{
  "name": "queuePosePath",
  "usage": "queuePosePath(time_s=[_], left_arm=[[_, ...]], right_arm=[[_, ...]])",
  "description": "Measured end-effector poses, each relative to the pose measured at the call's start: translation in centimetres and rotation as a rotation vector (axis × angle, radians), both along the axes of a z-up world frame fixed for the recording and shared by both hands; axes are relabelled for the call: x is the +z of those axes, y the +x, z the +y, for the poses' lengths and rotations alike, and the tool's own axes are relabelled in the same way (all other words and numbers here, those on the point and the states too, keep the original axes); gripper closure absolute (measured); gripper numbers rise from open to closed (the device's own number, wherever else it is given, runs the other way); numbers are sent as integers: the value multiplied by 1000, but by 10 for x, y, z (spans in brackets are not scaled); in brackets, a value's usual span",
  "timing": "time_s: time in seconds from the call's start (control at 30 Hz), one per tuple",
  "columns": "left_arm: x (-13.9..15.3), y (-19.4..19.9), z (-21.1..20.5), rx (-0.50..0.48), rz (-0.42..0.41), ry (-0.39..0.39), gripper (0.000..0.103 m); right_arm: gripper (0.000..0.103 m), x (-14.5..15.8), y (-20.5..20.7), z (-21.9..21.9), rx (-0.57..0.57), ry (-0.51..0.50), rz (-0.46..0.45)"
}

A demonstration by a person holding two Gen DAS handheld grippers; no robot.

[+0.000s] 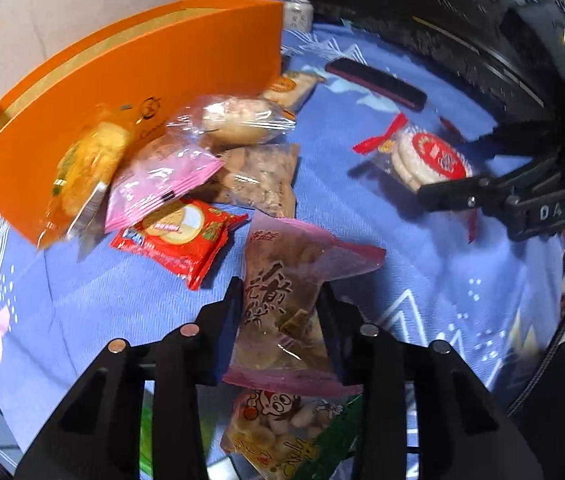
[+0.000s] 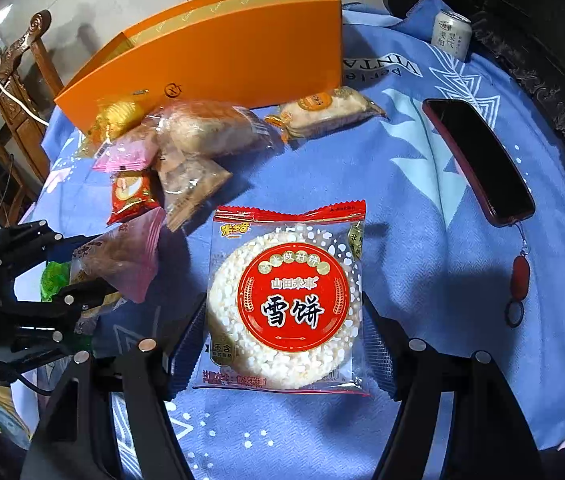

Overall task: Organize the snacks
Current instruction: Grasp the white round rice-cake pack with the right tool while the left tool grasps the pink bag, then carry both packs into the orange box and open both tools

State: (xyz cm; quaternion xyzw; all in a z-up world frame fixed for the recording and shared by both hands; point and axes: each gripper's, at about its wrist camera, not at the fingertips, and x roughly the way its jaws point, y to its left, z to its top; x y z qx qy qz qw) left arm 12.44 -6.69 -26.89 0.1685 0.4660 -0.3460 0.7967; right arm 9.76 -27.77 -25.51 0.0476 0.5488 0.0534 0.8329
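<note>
A pink see-through snack pack [image 1: 282,292] with dark characters sits pinched between my left gripper's [image 1: 280,312] two fingers; the right wrist view shows the same pack [image 2: 122,260] in that gripper [image 2: 82,268] at the left. My right gripper [image 2: 282,344] is shut on a round rice cracker pack [image 2: 286,296] with a red label, held a little above the blue cloth. From the left wrist view, that cracker pack [image 1: 430,156] hangs at the right gripper's finger [image 1: 454,192]. An orange box [image 2: 222,52] stands open at the back.
A pile of wrapped snacks [image 2: 186,140] and a red pack [image 1: 178,236] lie against the orange box [image 1: 142,80]. A cartoon-printed pack [image 1: 278,428] lies under my left gripper. A dark phone [image 2: 478,160] and a can [image 2: 452,34] sit at the right; a wooden chair [image 2: 14,80] stands left.
</note>
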Motion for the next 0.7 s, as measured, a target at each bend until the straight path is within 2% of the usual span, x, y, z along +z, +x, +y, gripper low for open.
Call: queuePosePath(time_s=[0.2, 0.47, 0.7], left_arm=[[19, -6, 18, 75, 32, -106, 69], [49, -14, 36, 127, -3, -170, 69], [86, -8, 58, 192, -65, -221, 69]], right_arm=[[31, 6, -4, 0, -1, 9, -22], [31, 22, -9, 0, 1, 23, -64], [31, 48, -9, 1, 5, 32, -129]])
